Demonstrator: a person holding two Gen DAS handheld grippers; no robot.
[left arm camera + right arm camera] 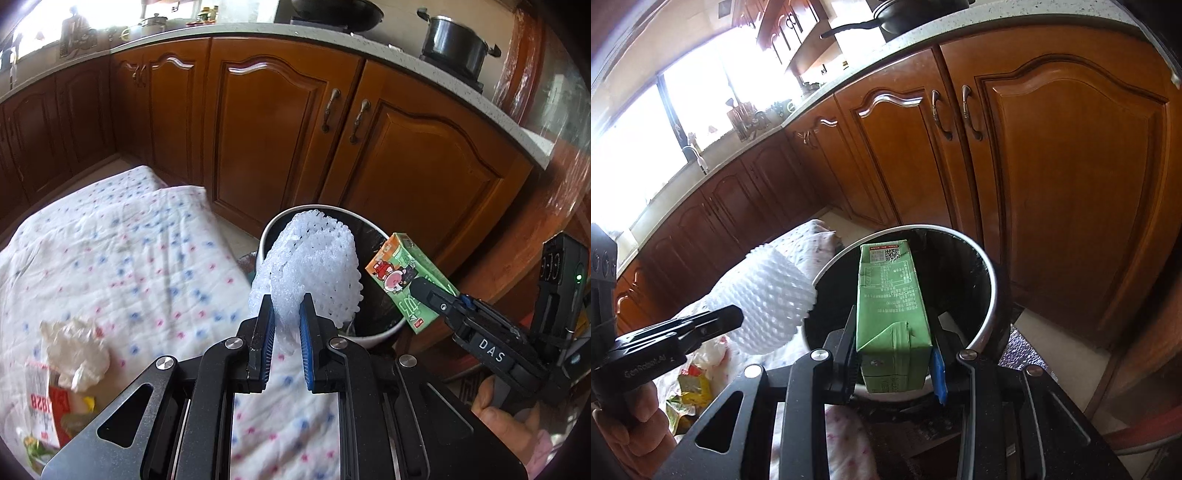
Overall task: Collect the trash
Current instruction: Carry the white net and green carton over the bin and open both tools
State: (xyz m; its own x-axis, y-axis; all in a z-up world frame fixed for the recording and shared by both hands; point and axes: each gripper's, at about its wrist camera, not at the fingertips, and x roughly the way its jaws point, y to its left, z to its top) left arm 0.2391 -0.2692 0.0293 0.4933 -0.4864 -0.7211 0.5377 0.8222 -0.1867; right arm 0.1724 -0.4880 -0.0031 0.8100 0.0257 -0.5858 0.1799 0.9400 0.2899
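Note:
My left gripper [287,310] is shut on a white foam fruit net [310,266] and holds it beside the rim of a round trash bin [384,328] lined with a black bag. My right gripper [894,332] is shut on a green drink carton [890,306] and holds it over the bin's opening [990,280]. The carton also shows in the left wrist view [410,280], at the bin's right rim. The foam net also shows in the right wrist view [764,299], left of the bin.
A white dotted cloth [122,258] covers the surface left of the bin. A crumpled tissue [77,347] and printed wrappers [44,410] lie on it. Wooden cabinets [273,122] stand close behind the bin, under a countertop with pots [454,44].

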